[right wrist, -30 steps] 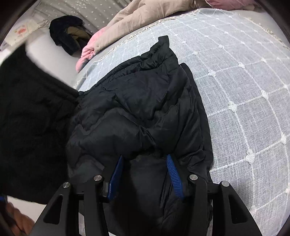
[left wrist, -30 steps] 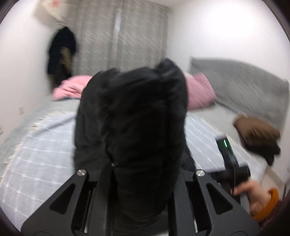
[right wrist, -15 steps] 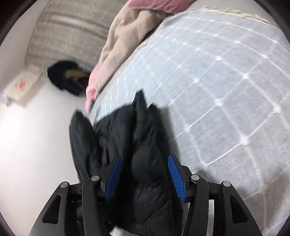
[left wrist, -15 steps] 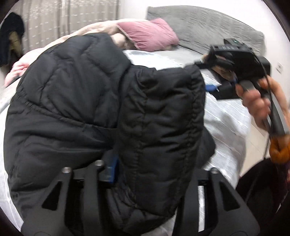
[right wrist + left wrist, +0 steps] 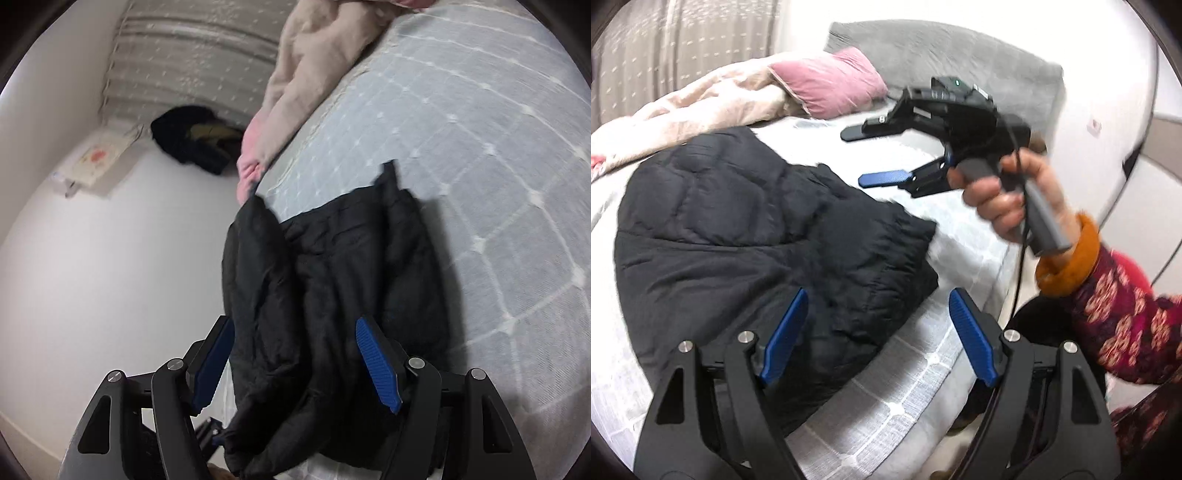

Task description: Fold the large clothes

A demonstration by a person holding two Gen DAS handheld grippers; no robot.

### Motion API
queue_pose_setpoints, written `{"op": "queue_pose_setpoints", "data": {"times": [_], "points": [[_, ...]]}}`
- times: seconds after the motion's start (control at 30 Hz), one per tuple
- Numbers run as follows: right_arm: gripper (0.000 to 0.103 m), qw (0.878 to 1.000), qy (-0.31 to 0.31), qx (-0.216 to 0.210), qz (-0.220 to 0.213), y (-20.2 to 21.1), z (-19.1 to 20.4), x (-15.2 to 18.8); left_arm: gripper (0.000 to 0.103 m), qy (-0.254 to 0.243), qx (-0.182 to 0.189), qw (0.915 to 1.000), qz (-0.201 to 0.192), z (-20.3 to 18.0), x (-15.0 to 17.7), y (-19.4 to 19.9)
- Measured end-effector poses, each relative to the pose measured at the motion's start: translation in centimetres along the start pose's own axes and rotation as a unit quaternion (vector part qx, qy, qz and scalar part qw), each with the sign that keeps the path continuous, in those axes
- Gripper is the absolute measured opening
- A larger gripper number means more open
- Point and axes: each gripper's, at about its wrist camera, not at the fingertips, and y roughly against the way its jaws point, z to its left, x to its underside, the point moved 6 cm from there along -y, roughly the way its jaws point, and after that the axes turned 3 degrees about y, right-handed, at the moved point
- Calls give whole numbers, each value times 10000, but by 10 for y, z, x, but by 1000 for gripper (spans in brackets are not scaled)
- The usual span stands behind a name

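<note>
Black puffer jacket (image 5: pixel 746 254) folded on checked bedspread (image 5: pixel 908 373); left gripper (image 5: pixel 877 332) and right gripper (image 5: pixel 882 155) fingers spread apart, empty.

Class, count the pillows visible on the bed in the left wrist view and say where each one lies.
2: a pink pillow at the head of the bed beside the beige quilt, and a grey pillow propped behind it against the wall. Others may be hidden.
</note>
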Motion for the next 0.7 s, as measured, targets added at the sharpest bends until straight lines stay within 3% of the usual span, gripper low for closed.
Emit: {"op": "queue_pose_setpoints", "data": {"times": [0.13,0.23,0.27,0.33,0.43,0.53,0.7], "points": [[69,9992,367,154,41,-24,19,-15,80,389,-713,9966,-109,41,-8,0],[66,9990,315,174,262,-63,21,-20,80,893,-1161,9886,-344,80,-3,5],[60,9987,351,139,335,-69,23,-19,80,1153,-1245,9842,-497,92,2,7],[16,9968,593,92,532,-90,36,-16,80,1546,-1280,9766,-768,115,12,-3],[9,9943,1029,132,263,-89,63,-12,80,1906,-1387,9676,-901,131,11,-6],[8,9878,1548,136,-77,-60,92,-4,80,1961,-1368,9649,-1084,130,4,-8],[7,9736,2066,852,-464,-11,95,20,80,1794,-1286,9711,-910,116,8,-28]]}}
